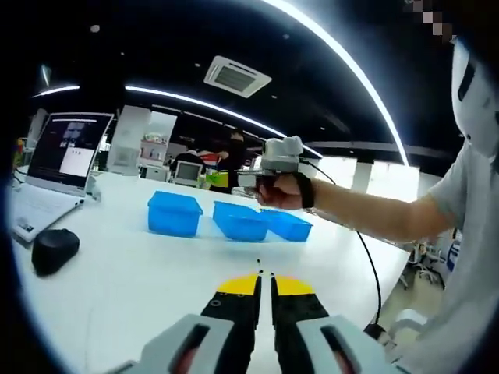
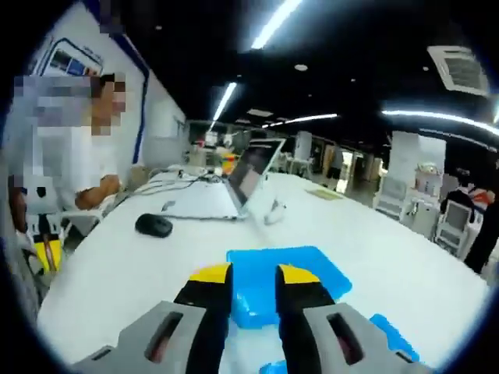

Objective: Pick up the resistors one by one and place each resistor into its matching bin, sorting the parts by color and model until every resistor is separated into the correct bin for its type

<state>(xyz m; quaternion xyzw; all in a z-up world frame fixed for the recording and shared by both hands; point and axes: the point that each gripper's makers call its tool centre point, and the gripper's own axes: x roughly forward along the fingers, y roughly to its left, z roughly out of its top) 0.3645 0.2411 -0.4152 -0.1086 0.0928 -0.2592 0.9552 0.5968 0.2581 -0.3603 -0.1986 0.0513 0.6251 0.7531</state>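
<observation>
Right gripper (image 2: 253,282) hovers above a blue bin (image 2: 287,273), contents unclear

You're in an open-plan office or lab; a long white desk (image 1: 140,273) carries an open laptop (image 1: 66,152) with a black mouse (image 1: 53,249) just in front of it; beyond the laptop stand more desks with monitors (image 1: 187,171); overhead run strip lights (image 1: 351,70) and a ceiling air-conditioning vent (image 1: 236,76).
</observation>
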